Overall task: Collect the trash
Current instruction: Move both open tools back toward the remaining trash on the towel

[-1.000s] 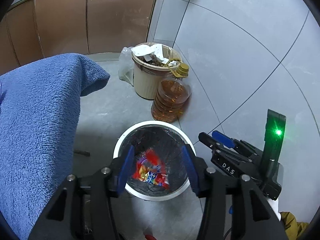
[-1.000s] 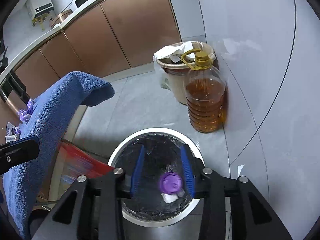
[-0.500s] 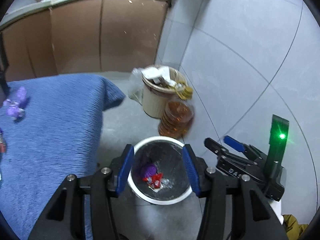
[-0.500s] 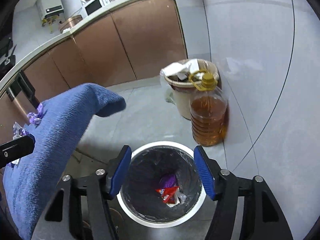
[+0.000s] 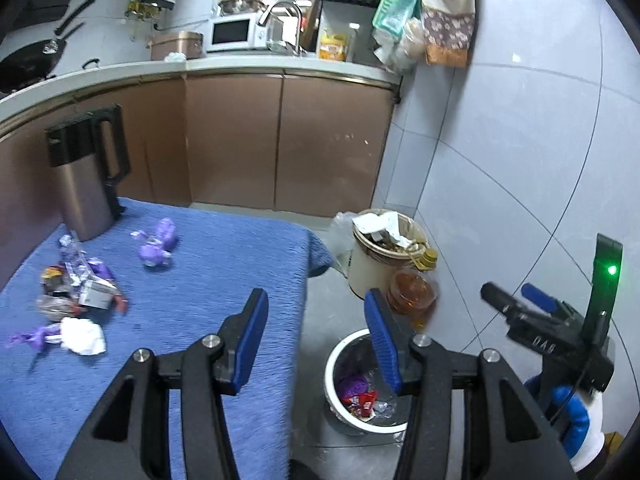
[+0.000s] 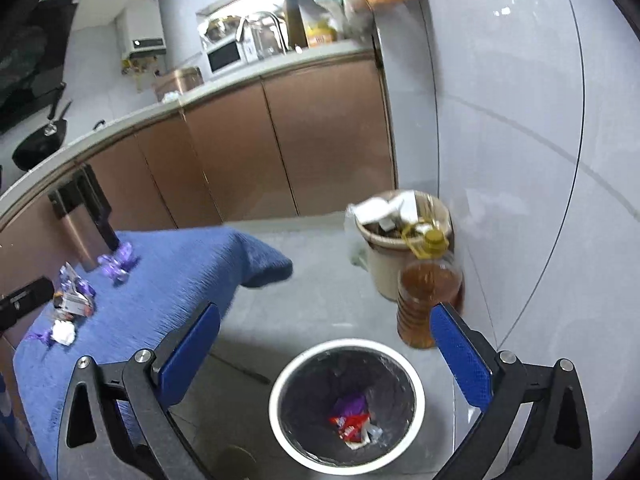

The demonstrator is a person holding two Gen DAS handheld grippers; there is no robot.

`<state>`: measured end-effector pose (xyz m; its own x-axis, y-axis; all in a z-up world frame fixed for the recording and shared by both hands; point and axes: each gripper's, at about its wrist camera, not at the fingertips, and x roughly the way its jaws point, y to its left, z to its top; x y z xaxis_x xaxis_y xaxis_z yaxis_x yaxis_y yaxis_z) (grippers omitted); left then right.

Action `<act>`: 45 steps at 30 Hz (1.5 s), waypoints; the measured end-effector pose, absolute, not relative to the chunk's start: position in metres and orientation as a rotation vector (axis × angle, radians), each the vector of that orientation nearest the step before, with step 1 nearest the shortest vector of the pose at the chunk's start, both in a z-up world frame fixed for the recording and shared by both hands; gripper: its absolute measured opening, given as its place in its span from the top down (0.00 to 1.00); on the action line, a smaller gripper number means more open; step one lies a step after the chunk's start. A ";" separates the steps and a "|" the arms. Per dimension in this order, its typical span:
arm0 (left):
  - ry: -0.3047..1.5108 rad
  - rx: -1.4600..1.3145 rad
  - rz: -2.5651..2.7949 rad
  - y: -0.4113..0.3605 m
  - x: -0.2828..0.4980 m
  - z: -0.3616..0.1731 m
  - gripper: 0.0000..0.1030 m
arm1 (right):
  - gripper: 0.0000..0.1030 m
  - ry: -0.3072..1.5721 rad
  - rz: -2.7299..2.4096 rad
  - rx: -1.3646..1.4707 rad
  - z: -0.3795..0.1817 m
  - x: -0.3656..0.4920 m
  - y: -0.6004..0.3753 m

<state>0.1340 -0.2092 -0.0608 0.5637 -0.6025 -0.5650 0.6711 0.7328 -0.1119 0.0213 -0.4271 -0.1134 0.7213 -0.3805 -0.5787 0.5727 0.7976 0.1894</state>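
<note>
Both tongs empty above the white bin (image 6: 412, 372). The right tongs (image 6: 326, 354) have just been opening and stand wide, nothing between them; the left tongs (image 5: 316, 340) are partly open over the bench edge. Dropped wrappers (image 6: 352, 426) lie in the bin — remaining trash (image 5: 76, 296) sits clustered on the blue-covered bench (image 5: 224, 264) near the kettle (image 5: 86, 184). Advisable next: approach one piece squarely, tongs straddling it, before closing.

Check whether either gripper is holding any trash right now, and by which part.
Nothing is held. The left gripper stands open and empty; the right gripper has just opened wide, with nothing between its blue pads, above the white round bin.
</note>
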 end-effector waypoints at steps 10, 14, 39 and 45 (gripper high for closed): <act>0.459 0.032 -0.603 -0.118 0.102 -0.019 0.47 | 0.00 0.356 -0.460 0.293 -0.044 0.007 -0.376; 0.421 -0.002 -0.532 -0.082 0.089 -0.009 0.46 | 0.00 0.301 -0.377 0.289 -0.023 0.002 -0.353; 0.327 -0.123 -0.152 0.080 0.026 -0.011 0.46 | 0.00 0.288 -0.050 0.148 0.025 0.010 -0.230; 0.355 -0.169 -0.114 0.103 0.035 -0.025 0.46 | 0.00 0.278 -0.048 0.125 0.030 0.017 -0.218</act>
<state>0.0347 0.1033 -0.0255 0.9314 -0.1401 -0.3358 0.0809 0.9795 -0.1845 0.0167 -0.2184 0.0304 0.9606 -0.0295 -0.2764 0.0641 0.9911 0.1168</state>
